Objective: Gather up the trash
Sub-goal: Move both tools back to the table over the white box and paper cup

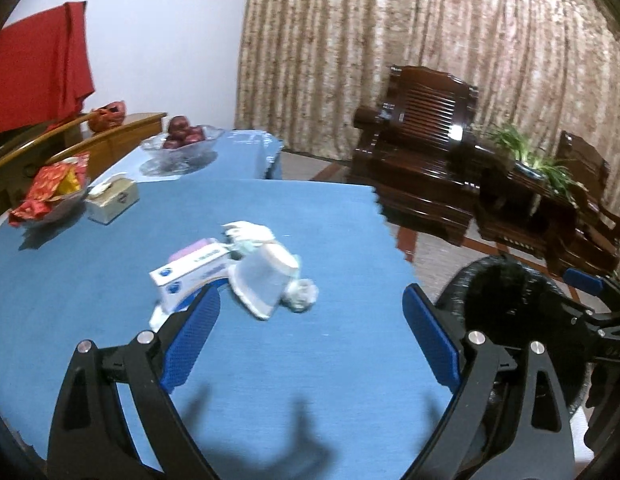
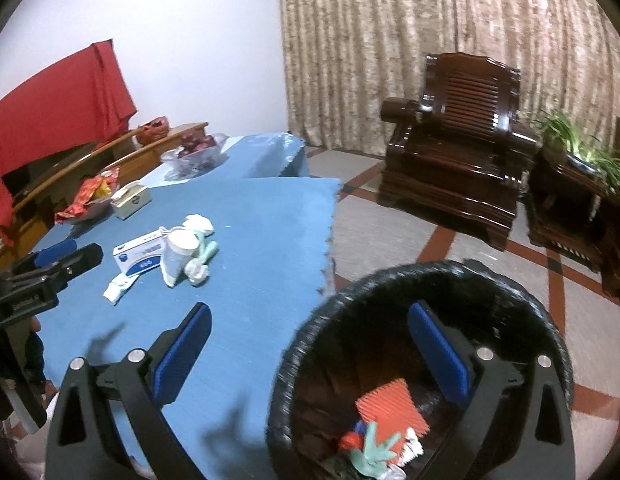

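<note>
A heap of trash lies on the blue table [image 1: 110, 288]: a tipped paper cup [image 1: 266, 280], a white and blue box [image 1: 190, 276], crumpled tissues [image 1: 250, 232] and a small wad [image 1: 304, 296]. My left gripper [image 1: 310, 304] is open and empty, just short of the heap. The heap also shows in the right wrist view, with the cup [image 2: 178, 254] and the box [image 2: 140, 258]. My right gripper [image 2: 310, 320] is open and empty above the rim of the black-lined bin [image 2: 429, 276], which holds an orange ridged piece [image 2: 391, 408] and other scraps.
A tissue box [image 1: 112, 198], a bowl of red wrappers [image 1: 50, 196] and a glass bowl of apples [image 1: 182, 140] stand at the table's far left. Dark wooden armchairs [image 2: 457, 168] and a plant [image 2: 585, 148] stand on the tiled floor beyond the bin.
</note>
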Demonstrator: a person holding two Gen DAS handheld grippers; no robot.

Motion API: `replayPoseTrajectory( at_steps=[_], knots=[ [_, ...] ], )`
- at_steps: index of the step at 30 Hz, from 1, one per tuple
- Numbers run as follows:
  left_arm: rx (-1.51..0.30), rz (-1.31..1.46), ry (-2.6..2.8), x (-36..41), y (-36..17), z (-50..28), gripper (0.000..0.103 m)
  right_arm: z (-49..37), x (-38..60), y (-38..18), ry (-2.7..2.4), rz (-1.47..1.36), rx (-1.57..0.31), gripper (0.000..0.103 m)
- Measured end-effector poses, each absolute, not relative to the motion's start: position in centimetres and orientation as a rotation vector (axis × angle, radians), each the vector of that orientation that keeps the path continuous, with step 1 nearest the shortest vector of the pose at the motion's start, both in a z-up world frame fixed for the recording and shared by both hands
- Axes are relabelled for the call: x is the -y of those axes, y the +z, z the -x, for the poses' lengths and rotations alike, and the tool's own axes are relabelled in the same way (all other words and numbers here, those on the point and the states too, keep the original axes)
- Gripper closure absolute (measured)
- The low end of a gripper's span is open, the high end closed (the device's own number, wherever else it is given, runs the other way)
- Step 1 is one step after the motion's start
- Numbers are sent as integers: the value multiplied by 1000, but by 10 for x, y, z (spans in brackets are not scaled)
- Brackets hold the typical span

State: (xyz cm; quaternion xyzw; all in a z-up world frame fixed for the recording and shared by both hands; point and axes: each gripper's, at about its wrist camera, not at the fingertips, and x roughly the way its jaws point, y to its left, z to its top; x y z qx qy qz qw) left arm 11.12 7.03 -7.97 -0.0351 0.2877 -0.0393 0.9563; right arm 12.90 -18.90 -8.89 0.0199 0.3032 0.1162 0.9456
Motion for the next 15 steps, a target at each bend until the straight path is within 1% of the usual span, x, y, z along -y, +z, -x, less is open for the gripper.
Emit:
replayPoseTrajectory(
  at_steps=[15],
  knots=[
    [-612, 94, 73, -152, -103, -139, 13, -196, 89, -88, 388, 13, -605, 6]
  ],
)
